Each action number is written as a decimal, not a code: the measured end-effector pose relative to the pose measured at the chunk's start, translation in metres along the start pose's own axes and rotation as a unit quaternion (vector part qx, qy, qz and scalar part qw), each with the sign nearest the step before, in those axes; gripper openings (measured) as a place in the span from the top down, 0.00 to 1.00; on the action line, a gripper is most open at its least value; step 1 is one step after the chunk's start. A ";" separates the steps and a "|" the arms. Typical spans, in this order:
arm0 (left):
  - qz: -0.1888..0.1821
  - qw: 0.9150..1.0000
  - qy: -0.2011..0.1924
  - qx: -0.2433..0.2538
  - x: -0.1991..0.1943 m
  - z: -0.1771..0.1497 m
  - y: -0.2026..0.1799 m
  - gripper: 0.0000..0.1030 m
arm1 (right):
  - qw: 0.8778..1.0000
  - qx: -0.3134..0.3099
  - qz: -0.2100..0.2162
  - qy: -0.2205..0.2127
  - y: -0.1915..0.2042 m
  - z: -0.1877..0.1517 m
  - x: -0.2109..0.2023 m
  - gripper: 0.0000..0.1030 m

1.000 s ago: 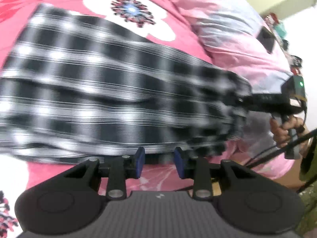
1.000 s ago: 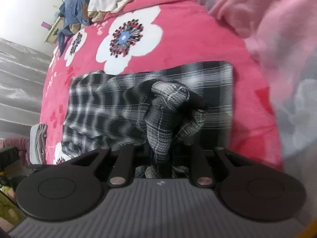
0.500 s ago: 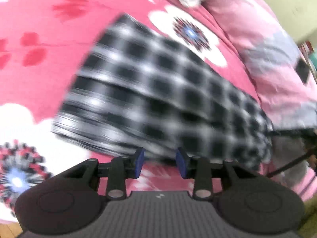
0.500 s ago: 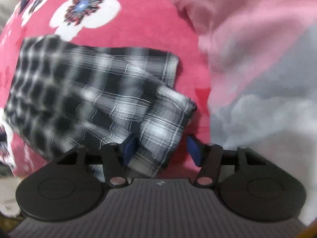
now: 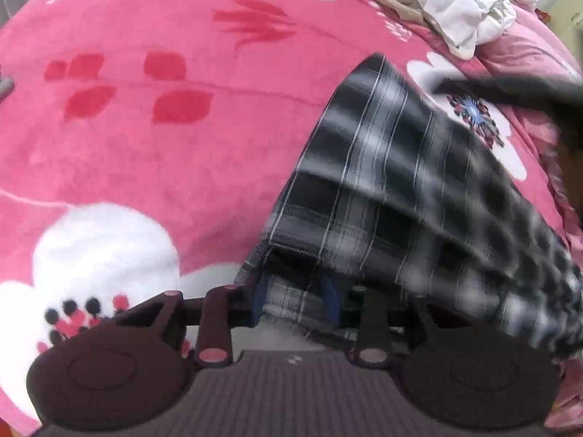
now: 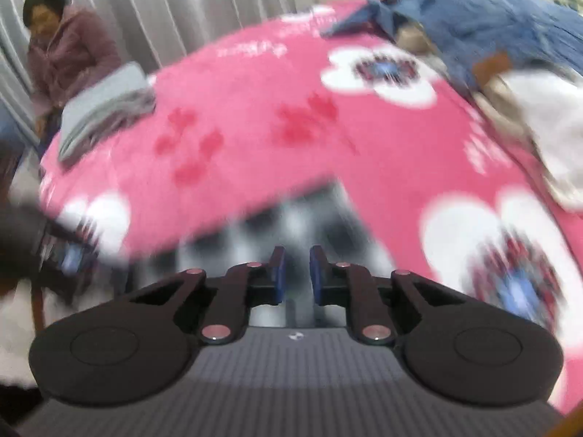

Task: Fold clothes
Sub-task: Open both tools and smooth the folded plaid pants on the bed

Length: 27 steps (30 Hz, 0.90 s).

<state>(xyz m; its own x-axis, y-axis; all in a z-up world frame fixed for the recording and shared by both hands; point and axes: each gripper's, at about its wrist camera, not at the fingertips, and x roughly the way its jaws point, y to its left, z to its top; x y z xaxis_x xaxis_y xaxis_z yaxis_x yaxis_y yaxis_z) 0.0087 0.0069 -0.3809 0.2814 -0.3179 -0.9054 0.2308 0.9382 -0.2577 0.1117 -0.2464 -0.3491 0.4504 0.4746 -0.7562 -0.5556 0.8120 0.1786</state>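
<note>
A black-and-white plaid garment (image 5: 400,167) lies folded on the pink flowered blanket (image 5: 164,145). My left gripper (image 5: 295,298) points down at its near corner. The hem lies between the blue pads (image 5: 260,298), which stand apart and do not press it. In the right wrist view the garment (image 6: 291,218) is a blurred patch just beyond my right gripper (image 6: 297,273). That gripper's jaws are closing to a narrow gap with nothing between them. A dark blurred shape (image 5: 510,91) crosses above the garment at the right.
A heap of unfolded clothes, denim (image 6: 492,25) and white (image 6: 546,116), sits at the blanket's far right. A folded grey stack (image 6: 105,105) lies at the far left edge, with a seated person (image 6: 62,51) and curtains behind it.
My right gripper let go of the bunched plaid cloth, rolled and swung away across the bed, its jaws narrowing again. My left gripper moved down to the garment's corner, so the hem now lies between its fingers.
</note>
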 end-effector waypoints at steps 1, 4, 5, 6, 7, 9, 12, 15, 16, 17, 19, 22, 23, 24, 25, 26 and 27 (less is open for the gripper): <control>-0.001 1.000 0.000 0.007 0.000 -0.001 -0.001 0.66 | 1.000 0.007 -0.003 0.008 -0.008 0.007 0.022 0.89; -0.007 1.000 0.001 0.029 0.001 -0.002 -0.001 0.66 | 0.998 0.031 -0.039 0.044 -0.037 0.006 0.063 0.96; -0.010 0.999 0.001 0.035 0.001 -0.002 -0.001 0.66 | 0.997 0.059 -0.037 0.037 -0.044 0.009 0.063 0.97; -0.014 0.999 0.002 0.042 0.000 -0.002 0.000 0.66 | 0.995 0.083 -0.039 0.036 -0.048 0.013 0.056 0.95; -0.019 0.999 0.002 0.045 0.001 -0.002 0.001 0.66 | 0.993 0.105 -0.042 0.035 -0.050 0.018 0.048 0.93; -0.028 0.998 0.005 0.050 0.001 0.000 0.003 0.66 | 0.987 0.149 -0.047 0.033 -0.055 0.028 0.031 0.91; -0.042 0.998 0.013 0.049 0.003 0.004 0.008 0.65 | 0.974 0.215 -0.042 0.065 -0.055 0.042 0.023 0.80; -0.052 0.997 0.020 0.049 0.004 0.006 0.012 0.65 | 0.958 0.256 -0.075 0.109 -0.038 0.057 0.040 0.55; -0.055 0.997 0.023 0.054 0.004 0.006 0.012 0.65 | 0.953 0.263 -0.091 0.118 -0.031 0.062 0.049 0.53; -0.057 0.996 0.025 0.058 0.004 0.007 0.012 0.65 | 0.951 0.265 -0.104 0.120 -0.027 0.067 0.056 0.49; -0.061 0.995 0.030 0.069 0.004 0.007 0.013 0.65 | 0.948 0.266 -0.129 0.118 -0.020 0.077 0.069 0.44; -0.072 0.994 0.036 0.079 0.005 0.009 0.015 0.64 | 0.932 0.287 -0.168 0.141 -0.018 0.088 0.091 0.44; -0.076 0.993 0.038 0.079 0.005 0.009 0.017 0.64 | 0.928 0.289 -0.177 0.153 -0.016 0.090 0.099 0.44; -0.081 0.993 0.041 0.077 0.006 0.010 0.019 0.64 | 0.927 0.274 -0.193 0.169 -0.010 0.091 0.106 0.44; -0.087 0.992 0.044 0.074 0.006 0.012 0.021 0.64 | 0.926 0.254 -0.210 0.185 -0.002 0.092 0.113 0.44; -0.092 0.992 0.048 0.072 0.006 0.013 0.024 0.64 | 0.923 0.243 -0.228 0.194 0.004 0.090 0.117 0.44; -0.098 0.991 0.051 0.069 0.006 0.014 0.027 0.64 | 0.919 0.234 -0.245 0.200 0.010 0.086 0.119 0.43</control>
<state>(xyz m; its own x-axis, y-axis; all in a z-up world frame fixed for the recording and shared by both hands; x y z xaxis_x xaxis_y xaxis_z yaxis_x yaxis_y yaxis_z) 0.0299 0.0280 -0.3888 0.1249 -0.4699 -0.8738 0.3993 0.8301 -0.3893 0.2198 -0.1521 -0.3831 0.2224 -0.0746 -0.9721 0.0486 0.9967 -0.0654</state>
